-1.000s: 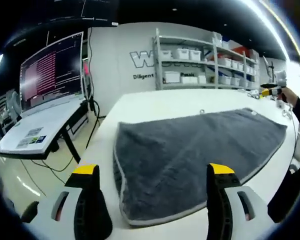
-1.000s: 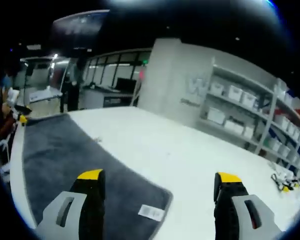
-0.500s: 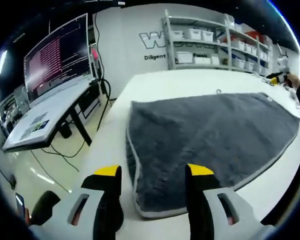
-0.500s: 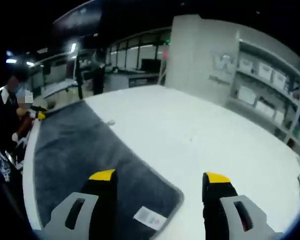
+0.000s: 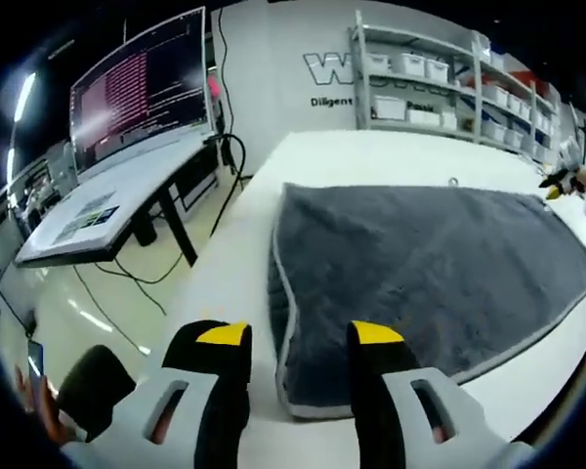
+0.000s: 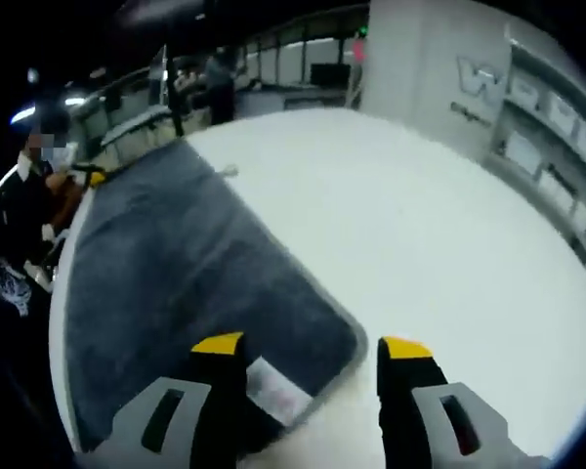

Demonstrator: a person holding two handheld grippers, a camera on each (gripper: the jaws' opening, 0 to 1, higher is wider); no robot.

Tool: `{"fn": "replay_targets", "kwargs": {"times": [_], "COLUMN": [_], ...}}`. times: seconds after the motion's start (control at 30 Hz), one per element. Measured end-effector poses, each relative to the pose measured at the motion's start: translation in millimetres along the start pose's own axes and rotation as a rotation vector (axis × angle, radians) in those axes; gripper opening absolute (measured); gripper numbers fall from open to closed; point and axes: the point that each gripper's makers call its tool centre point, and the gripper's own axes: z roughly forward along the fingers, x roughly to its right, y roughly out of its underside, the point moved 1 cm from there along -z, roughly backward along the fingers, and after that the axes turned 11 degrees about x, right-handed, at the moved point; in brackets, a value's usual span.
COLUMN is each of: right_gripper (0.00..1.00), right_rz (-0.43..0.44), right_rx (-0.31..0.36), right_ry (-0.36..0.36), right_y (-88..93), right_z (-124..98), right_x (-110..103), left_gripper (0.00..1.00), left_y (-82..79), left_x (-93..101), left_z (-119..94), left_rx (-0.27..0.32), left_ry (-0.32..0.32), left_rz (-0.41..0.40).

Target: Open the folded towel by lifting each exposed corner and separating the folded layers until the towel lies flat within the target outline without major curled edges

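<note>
- The grey towel [image 5: 430,264] lay folded on the white desk [image 5: 391,151], its light-piped edge running around it; in the left gripper view the near corner sat just ahead of the jaws, with the doubled layers showing as a thick lip along that edge.
- The left tool [image 5: 289,337] was open, its yellow-tipped jaws apart with the towel's corner edge between them, not yet pinched as far as could be seen.
- The right tool [image 6: 313,344] was also open, jaws apart and straddling the opposite corner of the towel [image 6: 176,264], where a small white label [image 6: 276,389] lay beside the left jaw.
- The towel looked thick, soft and floppy, a plush terry that would sag and drape once raised, light enough for a corner pinch but with no stiffness to carry a push.
- The pile probably gripped well; the piped hem [image 5: 285,322] seemed the firmest place to bite, since it would not stretch or slip.
- Taking only the top layer at each corner mattered: a deep bite would likely catch both layers and drag the whole fold along.
- No target outline could be made out on the desk.
</note>
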Motion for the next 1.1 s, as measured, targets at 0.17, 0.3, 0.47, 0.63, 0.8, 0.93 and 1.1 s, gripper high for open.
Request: {"fn": "replay_targets", "kwargs": {"times": [0.17, 0.3, 0.47, 0.63, 0.8, 0.93, 1.1], "right_gripper": [0.28, 0.28, 0.27, 0.26, 0.2, 0.19, 0.18], "right_rz": [0.104, 0.111, 0.108, 0.105, 0.088, 0.097, 0.108], "right_rx": [-0.008, -0.025, -0.011, -0.02, -0.052, -0.058, -0.058], "right_ry": [0.075, 0.072, 0.073, 0.067, 0.072, 0.07, 0.073], "right_y": [9.0, 17.4, 12.9, 14.2, 19.0, 20.6, 21.1], "right_z": [5, 5, 5, 8, 13, 12, 14], "right_x": [23, 22, 21, 19, 17, 16, 19], "left_gripper": [0.33, 0.31, 0.3, 0.28, 0.26, 0.19, 0.16], "left_y": [8.1, 8.3, 7.2, 5.2, 10.4, 10.4, 12.2], "left_x": [-2.6, -3.5, -4.6, -3.2, -3.8, -5.3, -10.1], "left_z": [2, 3, 1, 0, -1, -1, 0], "left_rx": [-0.033, -0.035, -0.039, -0.047, -0.069, -0.066, -0.076], "left_ry": [-0.008, -0.018, -0.019, -0.013, -0.022, -0.034, -0.052], "left_rz": [0.013, 0.016, 0.001, 0.004, 0.001, -0.008, -0.002]}}
